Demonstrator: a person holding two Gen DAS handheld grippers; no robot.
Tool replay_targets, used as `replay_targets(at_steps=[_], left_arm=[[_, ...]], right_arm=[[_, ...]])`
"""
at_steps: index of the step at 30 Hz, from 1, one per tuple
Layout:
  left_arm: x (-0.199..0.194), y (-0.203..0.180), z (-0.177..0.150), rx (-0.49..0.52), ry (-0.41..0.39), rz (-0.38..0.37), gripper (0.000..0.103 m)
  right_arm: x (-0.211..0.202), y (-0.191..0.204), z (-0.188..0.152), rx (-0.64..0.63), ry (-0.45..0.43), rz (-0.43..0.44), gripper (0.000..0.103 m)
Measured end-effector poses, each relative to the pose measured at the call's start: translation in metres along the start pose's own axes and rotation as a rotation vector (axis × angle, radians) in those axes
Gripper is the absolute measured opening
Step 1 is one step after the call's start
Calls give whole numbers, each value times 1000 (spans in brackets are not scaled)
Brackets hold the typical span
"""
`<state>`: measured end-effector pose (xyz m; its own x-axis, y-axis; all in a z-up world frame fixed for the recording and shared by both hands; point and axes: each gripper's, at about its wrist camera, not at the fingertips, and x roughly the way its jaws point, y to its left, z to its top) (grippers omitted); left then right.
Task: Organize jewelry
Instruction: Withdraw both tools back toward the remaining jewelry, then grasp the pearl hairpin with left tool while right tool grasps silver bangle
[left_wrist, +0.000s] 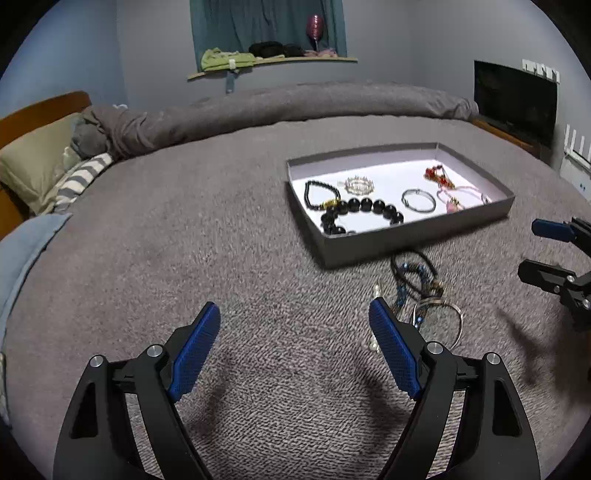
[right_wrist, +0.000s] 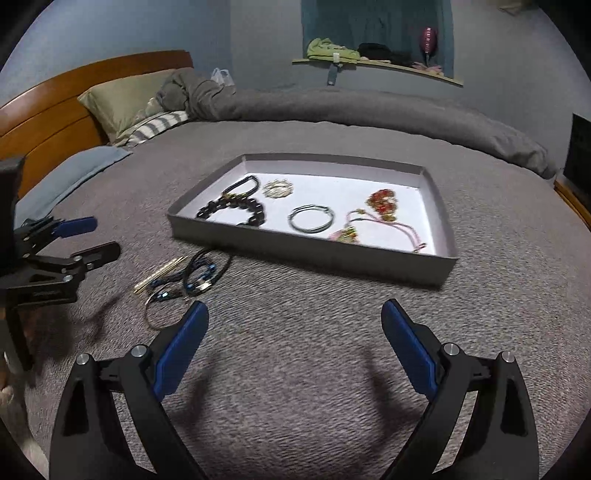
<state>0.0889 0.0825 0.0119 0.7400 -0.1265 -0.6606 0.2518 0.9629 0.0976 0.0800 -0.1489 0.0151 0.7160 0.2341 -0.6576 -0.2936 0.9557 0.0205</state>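
A shallow grey tray (right_wrist: 314, 254) with a white floor rests on the grey bedspread (right_wrist: 295, 369). Inside the tray: a large black bead bracelet (right_wrist: 236, 206) at 9 o'clock, a small-bead black bracelet (left_wrist: 321, 194), a pale spiked ring bracelet (right_wrist: 277, 189), a metal bangle (right_wrist: 310, 219) at centre, a red ornament (right_wrist: 382, 201) and pink cord pieces (right_wrist: 369, 230) at 3 o'clock. Loose jewelry (right_wrist: 184, 284), dark cords with blue beads and a wire hoop, lies outside the tray's near wall. Left gripper (left_wrist: 293, 325) is spread, empty; its right finger sits just beside the loose pile. Right gripper (right_wrist: 295, 325) is spread, empty.
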Motion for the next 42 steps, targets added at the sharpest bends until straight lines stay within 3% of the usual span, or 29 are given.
replay_targets(at_steps=[6, 10, 16, 26, 30, 34, 42], left_arm=[[3, -16, -6, 47, 21, -90, 83], [8, -22, -8, 72, 55, -113, 59], [10, -30, -13, 114, 93, -163, 39], [24, -35, -15, 127, 128, -129, 31], [33, -37, -14, 120, 127, -127, 29], [34, -38, -14, 117, 127, -174, 10], [23, -22, -10, 44, 90, -207, 10]], right_arm=[[4, 15, -5, -60, 19, 3, 89], [7, 14, -7, -53, 31, 5, 85], [7, 10, -7, -38, 33, 11, 84], [5, 9, -4, -37, 31, 14, 84], [9, 16, -6, -38, 55, 69, 78], [14, 34, -10, -91, 76, 118, 78], [25, 69, -6, -149, 77, 157, 78]])
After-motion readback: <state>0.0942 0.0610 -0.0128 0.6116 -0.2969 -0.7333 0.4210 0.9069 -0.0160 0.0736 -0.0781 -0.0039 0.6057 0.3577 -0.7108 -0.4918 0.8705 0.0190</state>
